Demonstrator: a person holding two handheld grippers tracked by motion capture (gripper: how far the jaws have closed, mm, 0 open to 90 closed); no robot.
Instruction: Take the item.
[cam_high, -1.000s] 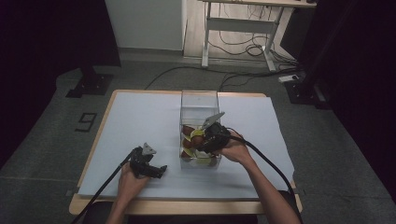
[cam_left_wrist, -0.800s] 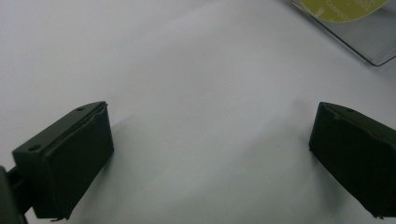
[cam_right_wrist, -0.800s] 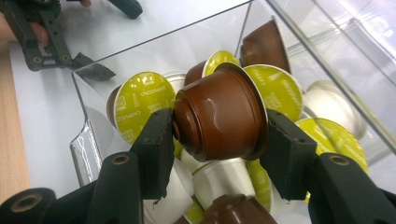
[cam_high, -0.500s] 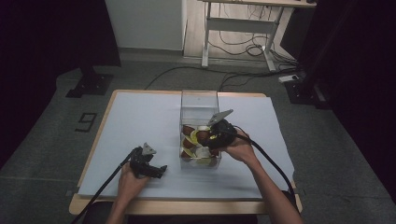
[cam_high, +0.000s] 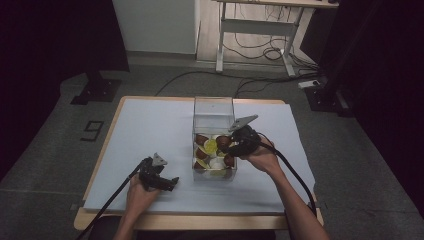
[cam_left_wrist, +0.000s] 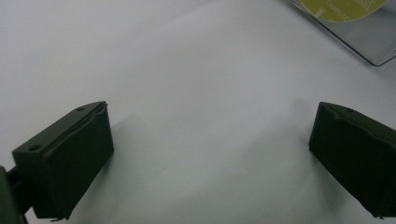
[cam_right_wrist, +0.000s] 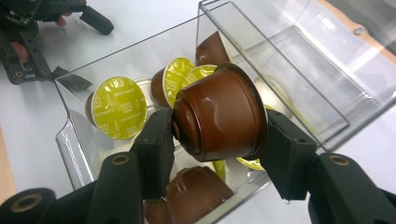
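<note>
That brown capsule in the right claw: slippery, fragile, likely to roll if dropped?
Probably slippery: the brown capsule has a glossy, tapered shell, and the right claw pinches it across the slanted sides. Its wall already shows a dent, so likely thin and crushable. Being round, it would likely roll in an arc on the table.

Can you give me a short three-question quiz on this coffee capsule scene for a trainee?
1. True or false: the right hand-held gripper is shut on a brown coffee capsule.
2. What lies between the jaws of the left hand-held gripper? A) a yellow-lidded capsule B) nothing, just bare white table cover C) a cable
3. Fill in: the loose capsules, brown ones and ones with yellow-green lids, lie in a clear ____ box.

Key
1. True; both pads press on its sides above the box.
2. B; the jaws stand wide apart over the cover.
3. Plastic, see-through on all sides and open at the top.
</note>
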